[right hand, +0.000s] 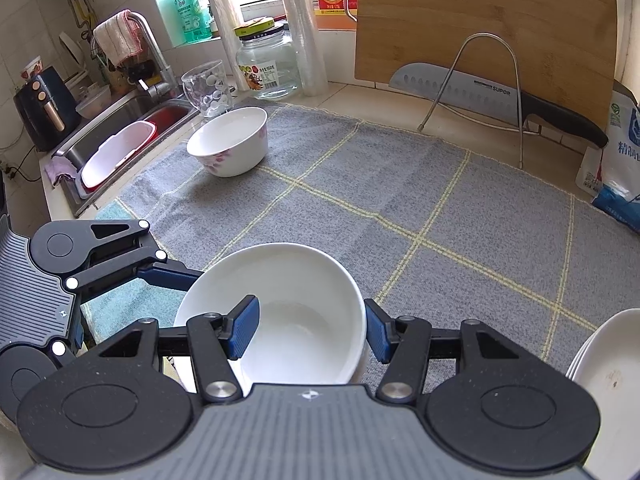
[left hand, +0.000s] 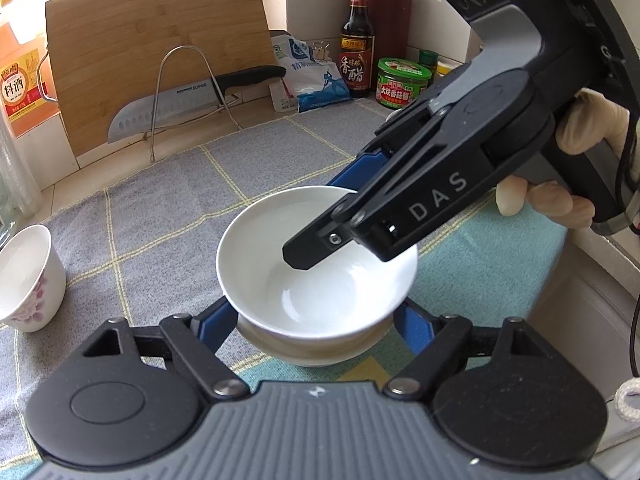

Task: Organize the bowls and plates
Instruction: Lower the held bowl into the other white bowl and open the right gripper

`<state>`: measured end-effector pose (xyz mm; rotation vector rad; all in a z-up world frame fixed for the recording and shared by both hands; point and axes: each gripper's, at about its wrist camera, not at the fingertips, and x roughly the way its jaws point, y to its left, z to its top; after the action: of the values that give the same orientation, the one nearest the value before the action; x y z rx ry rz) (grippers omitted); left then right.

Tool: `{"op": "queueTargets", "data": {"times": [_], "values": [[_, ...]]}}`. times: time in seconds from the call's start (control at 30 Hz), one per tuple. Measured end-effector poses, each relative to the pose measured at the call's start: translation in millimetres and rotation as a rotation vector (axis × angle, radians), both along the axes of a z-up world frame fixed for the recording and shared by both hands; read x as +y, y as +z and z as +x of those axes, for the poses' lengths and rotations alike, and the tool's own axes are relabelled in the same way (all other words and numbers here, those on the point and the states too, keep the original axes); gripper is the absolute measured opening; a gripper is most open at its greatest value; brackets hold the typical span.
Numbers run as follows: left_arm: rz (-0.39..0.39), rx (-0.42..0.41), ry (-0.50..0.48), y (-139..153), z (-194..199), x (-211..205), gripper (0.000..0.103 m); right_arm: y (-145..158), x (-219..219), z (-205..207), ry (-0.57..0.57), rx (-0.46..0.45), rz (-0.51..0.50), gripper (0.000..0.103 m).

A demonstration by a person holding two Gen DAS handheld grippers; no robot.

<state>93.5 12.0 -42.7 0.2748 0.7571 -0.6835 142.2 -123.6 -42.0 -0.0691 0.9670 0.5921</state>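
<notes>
Two white bowls sit nested on the grey checked mat (right hand: 400, 200). The upper bowl (left hand: 316, 280) (right hand: 304, 320) rests in the lower bowl (left hand: 312, 346), of which only the rim shows. My right gripper (left hand: 320, 220) (right hand: 310, 332) comes in from the upper right, held by a gloved hand (left hand: 580, 128). It is shut on the upper bowl's wall, one finger inside and one outside. My left gripper (left hand: 312, 320) has its blue fingers against both sides of the lower bowl, shut on it. One of its fingers (right hand: 168, 276) shows in the right wrist view.
A flowered bowl (right hand: 228, 140) (left hand: 28, 280) stands at the mat's far left by a glass (right hand: 208, 88) and the sink (right hand: 120, 140). White plates (right hand: 608, 380) are stacked at the right. A knife (right hand: 480, 96) on a wire rack, a cutting board (right hand: 480, 20) and bottles (left hand: 356, 40) line the wall.
</notes>
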Motion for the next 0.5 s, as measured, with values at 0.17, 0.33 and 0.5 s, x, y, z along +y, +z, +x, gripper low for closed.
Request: {"op": "queueTargets", "data": {"times": [0.17, 0.33, 0.5], "values": [[0.001, -0.001, -0.001, -0.4, 1.8, -0.3, 0.087, -1.8, -0.7, -0.3, -0.002, 0.002, -0.004, 0.062], [-0.002, -0.005, -0.003, -1.6, 3.3, 0.9, 0.090, -2.0, -2.1, -0.6, -0.006, -0.003, -0.004, 0.064], [-0.008, -0.006, -0.001, 1.9, -0.1, 5.3, 0.092, -0.3, -1.1, -3.5, -0.001, -0.011, -0.010, 0.066]]}}
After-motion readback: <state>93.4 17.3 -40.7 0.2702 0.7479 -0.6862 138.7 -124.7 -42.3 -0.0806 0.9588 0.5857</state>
